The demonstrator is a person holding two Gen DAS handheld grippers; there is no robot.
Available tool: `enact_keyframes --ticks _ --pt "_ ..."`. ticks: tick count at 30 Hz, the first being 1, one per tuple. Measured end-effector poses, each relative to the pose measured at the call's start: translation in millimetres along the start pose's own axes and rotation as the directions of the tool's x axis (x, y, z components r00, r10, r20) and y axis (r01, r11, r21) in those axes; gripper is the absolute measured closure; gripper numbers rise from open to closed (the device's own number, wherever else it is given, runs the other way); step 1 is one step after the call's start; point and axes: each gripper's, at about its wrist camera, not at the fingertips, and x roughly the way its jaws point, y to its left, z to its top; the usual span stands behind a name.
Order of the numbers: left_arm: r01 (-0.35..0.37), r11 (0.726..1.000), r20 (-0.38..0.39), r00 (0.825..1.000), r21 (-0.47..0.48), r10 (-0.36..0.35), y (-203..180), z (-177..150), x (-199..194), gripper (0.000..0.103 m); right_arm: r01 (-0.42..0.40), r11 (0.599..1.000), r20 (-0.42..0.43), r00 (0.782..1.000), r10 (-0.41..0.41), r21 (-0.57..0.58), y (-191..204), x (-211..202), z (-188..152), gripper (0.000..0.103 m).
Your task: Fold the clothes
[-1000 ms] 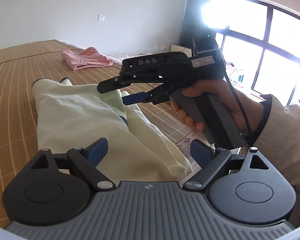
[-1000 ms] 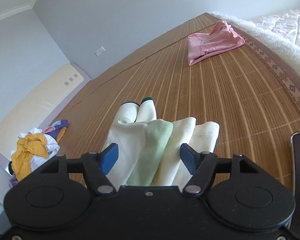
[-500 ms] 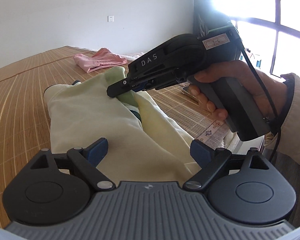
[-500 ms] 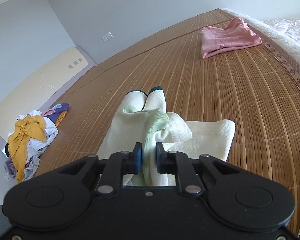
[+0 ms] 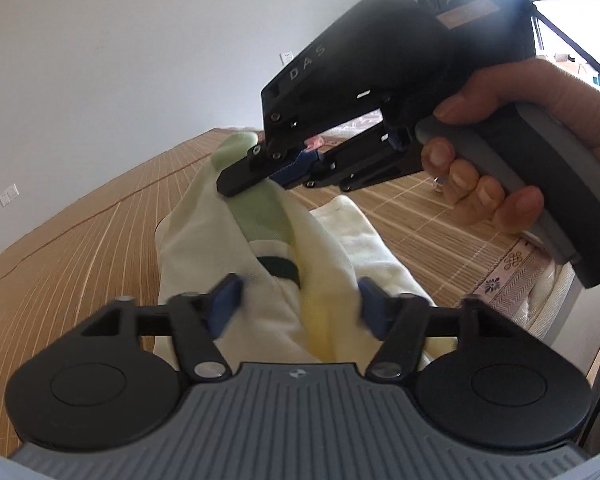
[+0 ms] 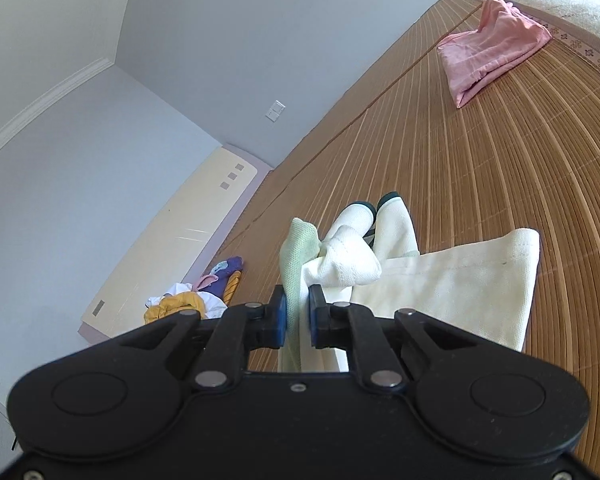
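The right gripper (image 6: 298, 322) has its jaws closed on the pale green edge of the cream knitted garment (image 6: 440, 280), raised above the brown bamboo mat (image 6: 500, 140). The left gripper (image 5: 298, 304) stands wide around the cloth, holding nothing. The pinch looks thin, so I think a strong pull could make the fabric slip out and spoil the fold.
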Motion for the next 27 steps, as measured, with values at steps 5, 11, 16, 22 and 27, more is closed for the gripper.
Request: enact_keyframes --ticks 5,11,16,22,27 --pt "0.024 0.995 -0.030 0.999 -0.092 -0.027 24 -3 -7 0.086 0.026 0.999 -0.012 1.000 -0.026 -0.036 0 -1 0 0.091" --pt "0.020 0.995 -0.019 1.000 -0.098 -0.022 34 1 -18 0.087 0.064 0.997 -0.008 0.998 -0.065 -0.051 4 -2 -2 0.045" --pt "0.022 0.996 -0.022 0.999 -0.086 -0.024 34 2 -21 0.087 0.120 0.989 -0.016 0.992 -0.122 -0.085 9 6 -7 0.035" --pt "0.039 0.999 0.002 0.999 -0.029 -0.039 36 19 -35 0.086 0.156 0.977 -0.018 0.987 -0.160 -0.143 17 16 -11 0.077" --pt "0.083 0.996 0.008 0.997 0.036 -0.083 25 33 -37 0.086 0.123 0.973 0.056 0.992 -0.114 -0.197 33 -8 -4 0.085"
